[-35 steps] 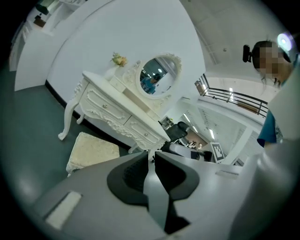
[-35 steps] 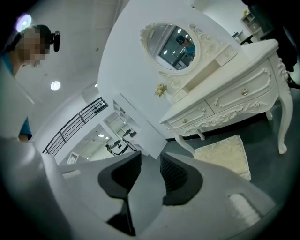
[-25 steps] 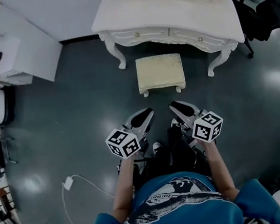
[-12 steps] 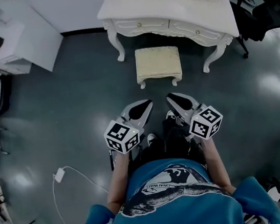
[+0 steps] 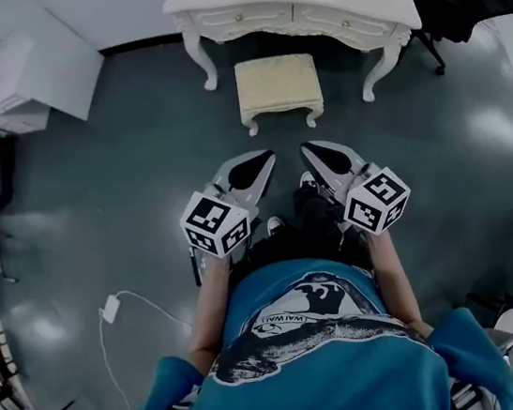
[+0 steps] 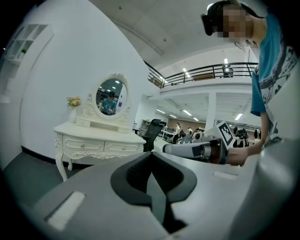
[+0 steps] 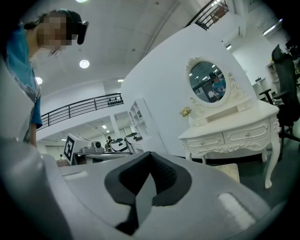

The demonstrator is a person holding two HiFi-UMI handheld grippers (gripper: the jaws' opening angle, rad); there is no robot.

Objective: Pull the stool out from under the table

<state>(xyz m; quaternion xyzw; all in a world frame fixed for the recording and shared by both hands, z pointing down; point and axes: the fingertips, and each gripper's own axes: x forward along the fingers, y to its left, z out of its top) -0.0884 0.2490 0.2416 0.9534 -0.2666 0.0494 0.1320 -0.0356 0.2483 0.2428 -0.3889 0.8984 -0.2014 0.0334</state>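
Observation:
A cream cushioned stool (image 5: 279, 90) stands on the dark floor in front of the white dressing table (image 5: 294, 0), fully out from beneath it. In the head view my left gripper (image 5: 264, 159) and right gripper (image 5: 310, 150) are held side by side near my body, well short of the stool. Both are shut with nothing between their jaws. The left gripper view shows the table (image 6: 96, 142) with its oval mirror (image 6: 111, 96). A corner of the stool (image 7: 229, 171) peeks past the right gripper (image 7: 151, 154) below the table (image 7: 232, 135).
White shelving units (image 5: 3, 83) stand at the left. A white charger and cable (image 5: 120, 308) lie on the floor at lower left. A black office chair (image 5: 479, 2) sits right of the table. Open dark floor lies between me and the stool.
The head view has shifted: the table and stool now sit higher in frame and farther off. Both grippers have stayed close to my body, and their jaws have closed the last bit.

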